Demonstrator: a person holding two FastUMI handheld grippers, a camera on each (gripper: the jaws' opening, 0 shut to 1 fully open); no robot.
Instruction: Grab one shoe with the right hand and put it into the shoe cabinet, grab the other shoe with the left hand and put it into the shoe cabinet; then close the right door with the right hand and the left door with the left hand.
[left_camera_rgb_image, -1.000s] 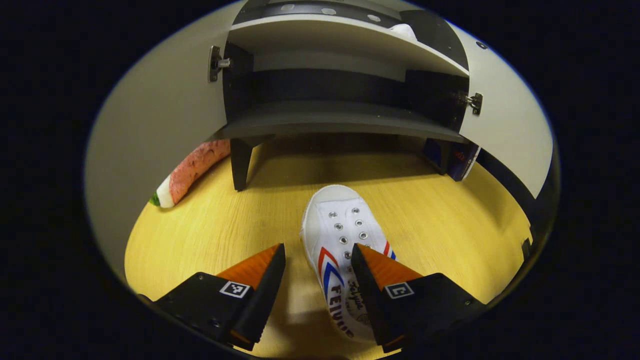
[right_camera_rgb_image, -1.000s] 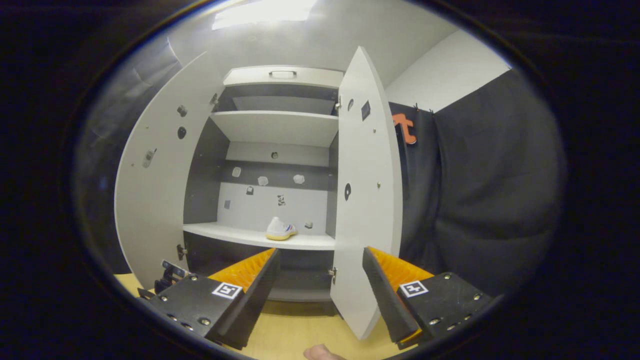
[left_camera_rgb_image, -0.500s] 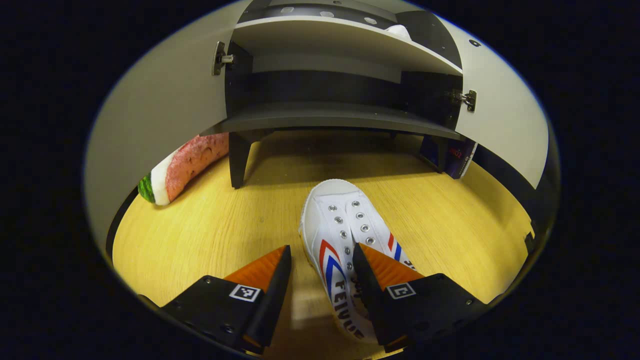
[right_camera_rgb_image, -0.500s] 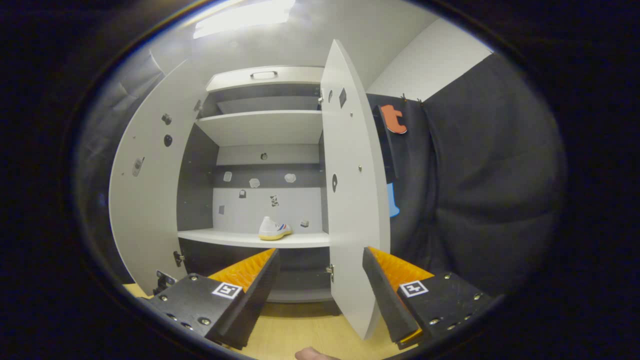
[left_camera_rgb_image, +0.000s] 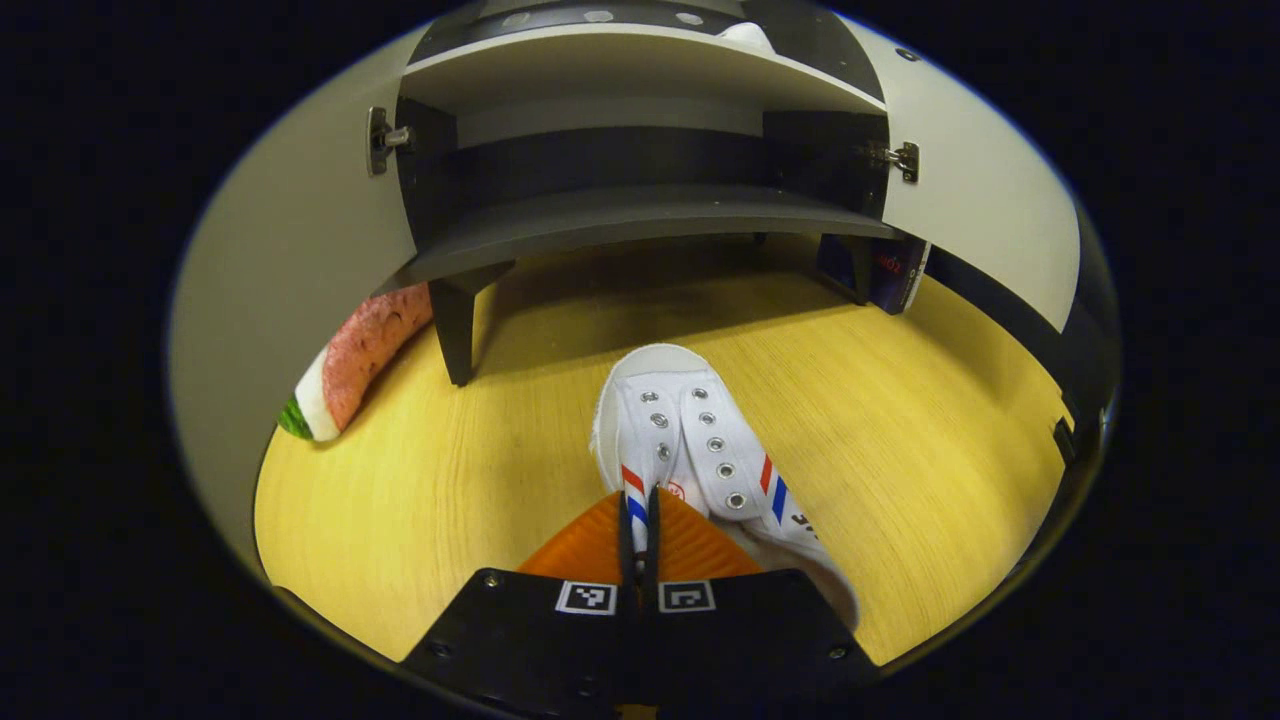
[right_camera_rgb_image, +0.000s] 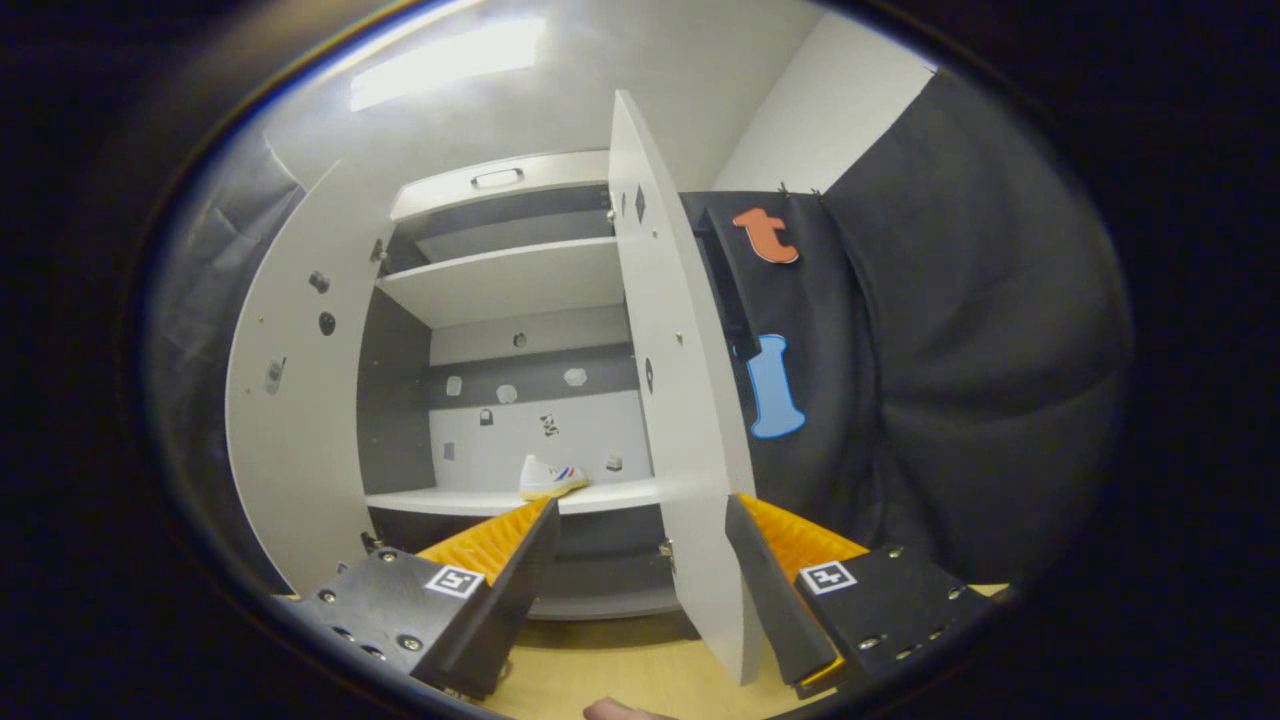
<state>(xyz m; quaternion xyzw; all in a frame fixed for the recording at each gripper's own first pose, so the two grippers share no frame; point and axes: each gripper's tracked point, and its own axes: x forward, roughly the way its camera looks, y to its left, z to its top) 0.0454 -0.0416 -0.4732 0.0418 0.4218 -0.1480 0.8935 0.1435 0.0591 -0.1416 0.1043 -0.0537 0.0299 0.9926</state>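
Pale wooden floor (left_camera_rgb_image: 900, 420) carries a white canvas shoe with red and blue stripes (left_camera_rgb_image: 690, 440) before the open white shoe cabinet (left_camera_rgb_image: 640, 90). Left tool (left_camera_rgb_image: 640, 520) pinches the shoe's side wall. Right tool (right_camera_rgb_image: 640, 560) stands wide, empty, facing the second white shoe (right_camera_rgb_image: 550, 478) on a white shelf (right_camera_rgb_image: 470, 500) beside the right door (right_camera_rgb_image: 680, 420).

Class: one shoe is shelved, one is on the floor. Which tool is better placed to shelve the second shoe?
Left. The left tool is shut on the floor shoe's side wall. The right tool is open, empty, near the right door.
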